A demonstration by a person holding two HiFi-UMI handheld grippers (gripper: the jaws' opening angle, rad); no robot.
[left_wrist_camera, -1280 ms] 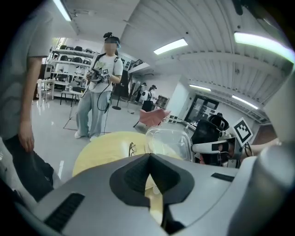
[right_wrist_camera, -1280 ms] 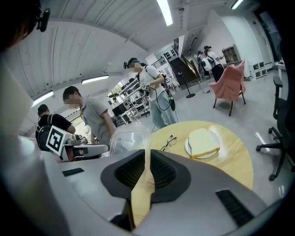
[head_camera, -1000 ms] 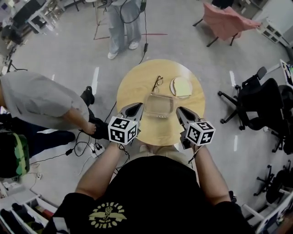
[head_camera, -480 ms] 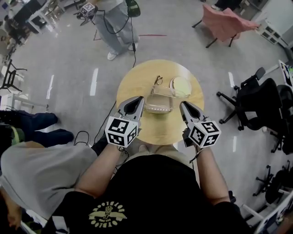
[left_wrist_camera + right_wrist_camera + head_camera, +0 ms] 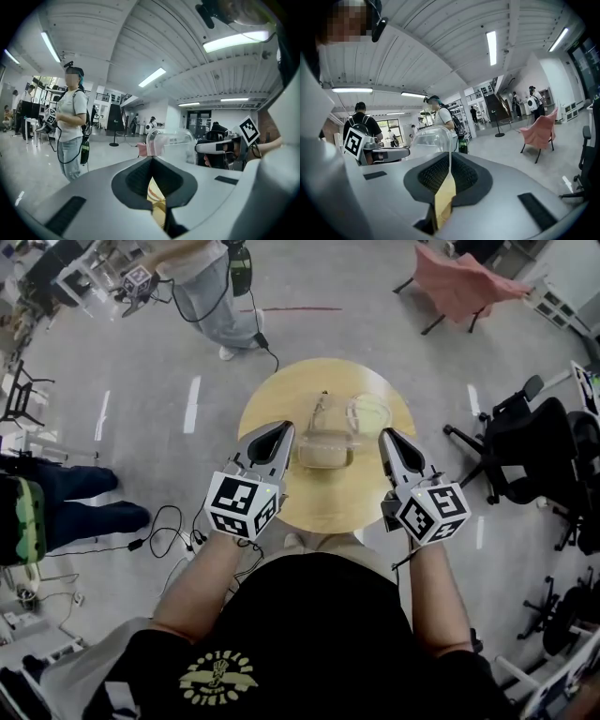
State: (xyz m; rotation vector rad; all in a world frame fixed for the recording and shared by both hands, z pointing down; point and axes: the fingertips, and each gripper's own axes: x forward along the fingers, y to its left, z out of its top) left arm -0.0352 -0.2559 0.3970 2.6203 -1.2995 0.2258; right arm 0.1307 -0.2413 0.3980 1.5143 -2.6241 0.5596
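A clear plastic container [image 5: 325,442] is over the middle of a round wooden table [image 5: 328,507]. My left gripper [image 5: 279,433] flanks its left side and my right gripper [image 5: 386,439] its right. Both have their jaws shut with nothing between them. In the left gripper view the container [image 5: 171,144] rises just past my left gripper [image 5: 152,160], with the other gripper [image 5: 220,148] beyond it. The right gripper view shows the container [image 5: 431,138] past my right gripper [image 5: 450,161]. Whether either gripper touches it is unclear.
Glasses [image 5: 322,407] and a plate with bread [image 5: 372,412] lie on the table's far half. A person [image 5: 202,282] with a gripper stands beyond the table. A pink chair [image 5: 464,287] is at far right, a black office chair [image 5: 539,442] to the right, and cables [image 5: 178,531] on the floor to the left.
Both gripper views have tipped up, so the tabletop dropped out of sight. The container shifted slightly away. The person in grey at the left walked off. The standing person moved left.
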